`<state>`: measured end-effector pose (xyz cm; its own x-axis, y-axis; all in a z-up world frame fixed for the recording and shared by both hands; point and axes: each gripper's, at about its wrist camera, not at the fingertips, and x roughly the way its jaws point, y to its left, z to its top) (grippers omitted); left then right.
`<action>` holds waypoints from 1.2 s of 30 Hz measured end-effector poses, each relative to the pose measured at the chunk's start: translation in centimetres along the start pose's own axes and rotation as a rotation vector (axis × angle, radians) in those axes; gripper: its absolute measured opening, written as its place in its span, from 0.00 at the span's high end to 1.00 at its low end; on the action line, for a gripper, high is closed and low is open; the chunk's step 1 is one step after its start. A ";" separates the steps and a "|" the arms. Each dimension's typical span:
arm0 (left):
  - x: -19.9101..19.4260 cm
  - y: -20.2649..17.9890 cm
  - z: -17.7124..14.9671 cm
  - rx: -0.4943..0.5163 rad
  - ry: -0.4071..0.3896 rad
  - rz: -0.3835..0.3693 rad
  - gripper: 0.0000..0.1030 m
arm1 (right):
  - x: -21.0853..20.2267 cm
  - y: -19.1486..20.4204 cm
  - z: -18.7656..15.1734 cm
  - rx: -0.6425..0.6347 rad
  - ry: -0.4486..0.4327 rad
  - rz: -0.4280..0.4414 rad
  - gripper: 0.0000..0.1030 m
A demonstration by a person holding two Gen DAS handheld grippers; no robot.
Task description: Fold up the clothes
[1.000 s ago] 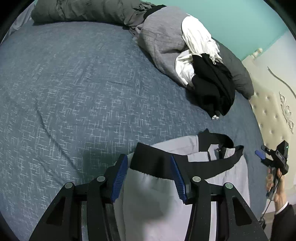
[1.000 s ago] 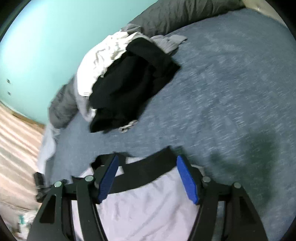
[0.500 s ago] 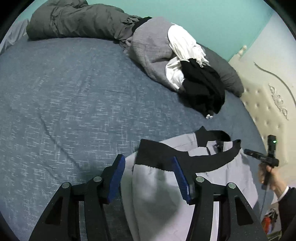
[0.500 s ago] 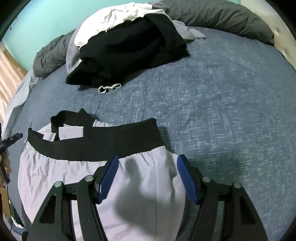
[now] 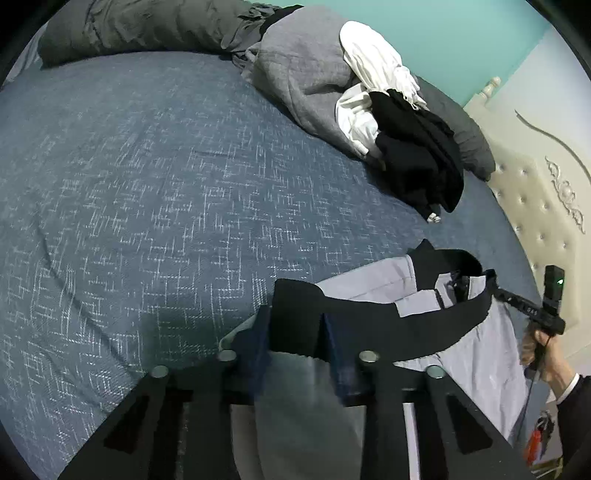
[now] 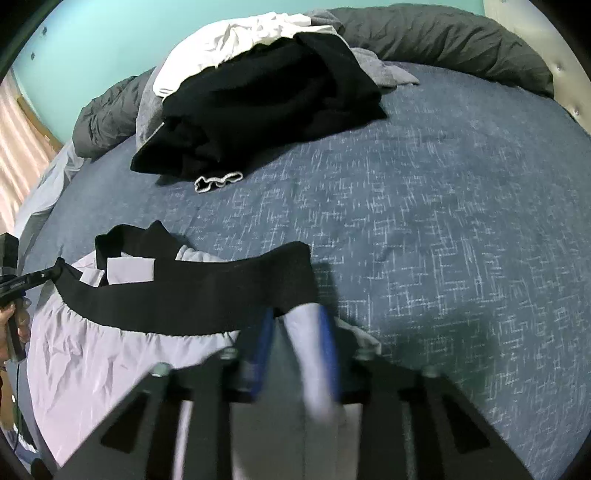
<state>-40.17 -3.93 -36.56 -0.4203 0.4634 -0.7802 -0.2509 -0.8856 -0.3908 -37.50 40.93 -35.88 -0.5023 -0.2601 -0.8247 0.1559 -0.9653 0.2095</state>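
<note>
We see our left hand-held gripper (image 5: 295, 350), its blue-padded fingers (image 5: 255, 350) drawn in close on the near left corner of the pale grey shorts (image 5: 476, 354), pinching the broad black elastic waistband (image 5: 369, 325) and the thin fabric under it. Our right hand-held gripper (image 6: 293, 350) is blurred, but its blue pads (image 6: 258, 350) stand close together with a fold of the same pale fabric pinched between them, just below the right end of the waistband (image 6: 192, 299). The shorts (image 6: 96, 365) lie on the near part of the bed (image 5: 147, 184), their smooth cloth finely creased and gathered into small puckers where it meets the band; a second loop of black band (image 6: 122, 236) curls up at the far edge. The bed cover (image 6: 443, 221) is dark blue with a woven fleck of short white crossed lines, gently rumpled. Farther off sits a soft heap of clothes: a black garment (image 6: 273, 99) on top, white cloth (image 6: 229, 40) behind it, a grey knit piece (image 5: 303, 74) beside. A dark grey quilted roll (image 5: 147, 29) runs along the far edge. At the right we see a cream tufted headboard (image 5: 535, 206) and a teal wall (image 5: 461, 29). In each view, the other hand (image 5: 543, 350) shows at the frame's edge.
</note>
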 end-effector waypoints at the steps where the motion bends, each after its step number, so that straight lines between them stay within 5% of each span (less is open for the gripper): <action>1: -0.2 -0.2 0.0 0.010 -0.005 0.003 0.83 | -0.2 0.1 0.0 -0.008 -0.012 0.001 0.87; 10: -1.8 -1.2 2.2 0.023 -0.047 0.038 0.88 | -4.8 0.1 0.5 -0.034 -0.178 -0.026 0.91; 19: -0.9 -1.9 4.4 0.026 -0.038 0.120 0.87 | -1.3 0.3 1.6 -0.008 -0.084 -0.149 0.91; 24: 1.1 -1.0 3.6 0.019 0.010 0.173 0.75 | 0.8 0.2 1.9 0.013 -0.024 -0.199 0.87; 26: 0.5 -0.8 3.2 0.010 -0.013 0.193 0.62 | 0.2 0.4 1.7 0.018 -0.045 -0.257 0.82; 29: -1.5 -0.4 2.8 -0.022 -0.033 0.184 0.59 | -2.0 1.0 1.4 0.022 -0.106 -0.335 0.74; 36: -8.5 -1.4 -0.2 -0.017 -0.092 0.137 0.52 | -9.5 4.7 -3.1 0.119 -0.164 -0.001 0.67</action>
<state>-36.01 -6.61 -29.48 -0.5278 0.3384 -0.7791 -0.1710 -0.9408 -0.2928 -29.37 38.95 -28.73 -0.6360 -0.2502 -0.7300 0.0586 -0.9589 0.2776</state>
